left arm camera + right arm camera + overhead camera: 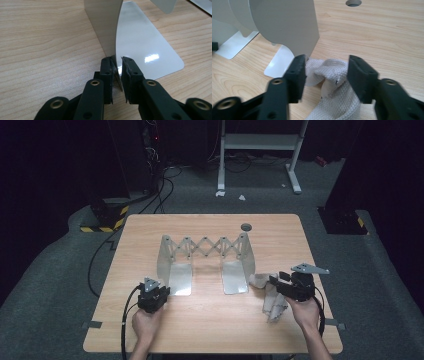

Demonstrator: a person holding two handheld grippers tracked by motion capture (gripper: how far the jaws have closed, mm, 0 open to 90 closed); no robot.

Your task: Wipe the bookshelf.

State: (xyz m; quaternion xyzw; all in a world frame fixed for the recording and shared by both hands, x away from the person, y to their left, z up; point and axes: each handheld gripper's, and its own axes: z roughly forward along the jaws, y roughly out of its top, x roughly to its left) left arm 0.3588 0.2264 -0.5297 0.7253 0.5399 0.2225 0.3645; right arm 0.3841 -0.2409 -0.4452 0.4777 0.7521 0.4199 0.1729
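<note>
A grey metal expanding rack [205, 247] with a scissor lattice stands mid-table, an upright end plate on each side. My left gripper [165, 291] [117, 68] is shut on the near edge of the left end plate [105, 25], where it meets its flat foot [147, 42]. A crumpled white cloth [272, 302] [332, 100] lies at the right, just beside the right end plate [287, 25]. My right gripper [274, 283] [327, 72] straddles the cloth's bunched upper fold, and both pads touch it.
A round hole [246, 226] [353, 2] sits in the wooden table [210, 320] behind the rack. Cables trail from both grippers off the front edge. Beyond the table are a dark floor, a white stand and black equipment.
</note>
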